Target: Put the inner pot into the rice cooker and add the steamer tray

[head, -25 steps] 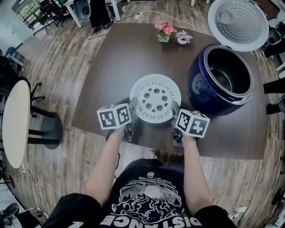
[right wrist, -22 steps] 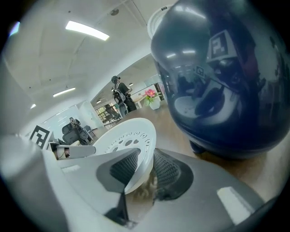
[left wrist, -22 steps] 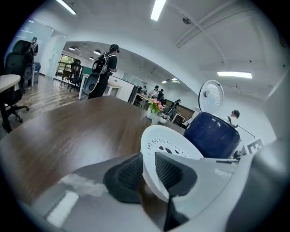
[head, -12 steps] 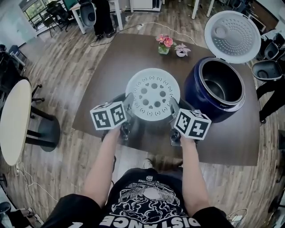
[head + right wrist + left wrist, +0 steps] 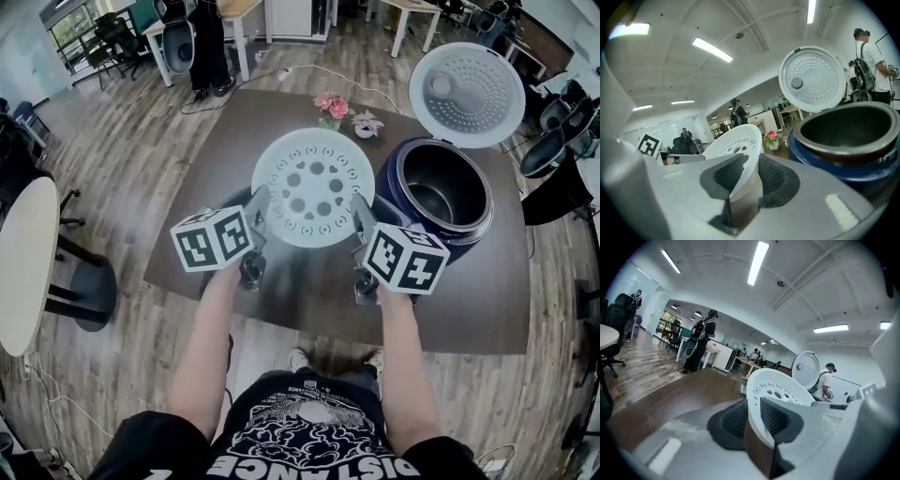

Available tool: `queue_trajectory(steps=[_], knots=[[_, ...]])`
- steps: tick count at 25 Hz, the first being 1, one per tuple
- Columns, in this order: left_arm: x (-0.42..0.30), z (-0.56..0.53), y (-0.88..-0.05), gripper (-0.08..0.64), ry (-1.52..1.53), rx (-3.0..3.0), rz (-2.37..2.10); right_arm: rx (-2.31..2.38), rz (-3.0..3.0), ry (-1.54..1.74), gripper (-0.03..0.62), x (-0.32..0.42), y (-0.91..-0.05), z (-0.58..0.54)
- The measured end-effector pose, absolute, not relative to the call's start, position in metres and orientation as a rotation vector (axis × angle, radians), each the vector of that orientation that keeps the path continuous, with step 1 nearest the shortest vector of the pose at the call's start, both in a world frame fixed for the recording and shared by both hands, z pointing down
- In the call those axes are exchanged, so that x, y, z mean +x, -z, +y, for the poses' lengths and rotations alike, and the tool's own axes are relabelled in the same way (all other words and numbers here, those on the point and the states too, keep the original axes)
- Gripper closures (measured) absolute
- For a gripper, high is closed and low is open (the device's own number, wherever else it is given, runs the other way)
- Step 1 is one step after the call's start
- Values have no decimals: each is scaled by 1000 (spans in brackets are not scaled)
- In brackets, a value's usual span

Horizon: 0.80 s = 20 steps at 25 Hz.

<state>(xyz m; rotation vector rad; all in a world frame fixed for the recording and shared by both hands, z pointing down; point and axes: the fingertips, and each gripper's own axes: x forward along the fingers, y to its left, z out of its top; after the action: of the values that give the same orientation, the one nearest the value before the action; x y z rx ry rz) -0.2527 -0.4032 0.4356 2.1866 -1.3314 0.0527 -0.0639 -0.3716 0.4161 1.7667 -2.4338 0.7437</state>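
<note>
The white round plastic steamer tray [image 5: 314, 187] is a shallow dish with a sloping wall. Its flat base is pierced by a middle hole, a ring of round holes about that, and small heart-shaped and slotted holes nearer the edge. It sits roughly level in the head view, gripped at 2 opposite sides of its rim and carried over the dark brown table [image 5: 487, 300]. It is just left of the dark blue rice cooker [image 5: 398, 187], with its right edge near the cooker's wall.

The grey metal inner pot [image 5: 441, 192] is already seated in the cooker. The cooker's white round lid [image 5: 466, 94] stands open behind it, its dotted inner face showing. Pink flowers [image 5: 329, 103] in a small vase stand at the table's far edge.

The left gripper [image 5: 255, 220] pinches the tray's left rim. Its own view shows the white wall [image 5: 780, 390] wedged between the 2 ribbed dark pads [image 5: 736, 418]. The right gripper [image 5: 361, 225] pinches the right rim in the same way, and its pads [image 5: 771, 176] press on either face of the wall [image 5: 736, 140].

Both bare forearms [image 5: 211, 328] reach forward side by side from the person's body. The marker cubes [image 5: 211, 239] sit on top of the grippers, and both grippers angle slightly inward towards the tray.
</note>
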Motion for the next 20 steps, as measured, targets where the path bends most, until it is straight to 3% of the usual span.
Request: queue_trajectory(steps=[12,20], knots=[[-184,-421,-372,472,19,2319,-1271,1886,-2443,-666,488,3,-359,-372],[-87,-419,-351,472,10,2395,-1208,1973,-2429,-692,489,96,-347,-363]])
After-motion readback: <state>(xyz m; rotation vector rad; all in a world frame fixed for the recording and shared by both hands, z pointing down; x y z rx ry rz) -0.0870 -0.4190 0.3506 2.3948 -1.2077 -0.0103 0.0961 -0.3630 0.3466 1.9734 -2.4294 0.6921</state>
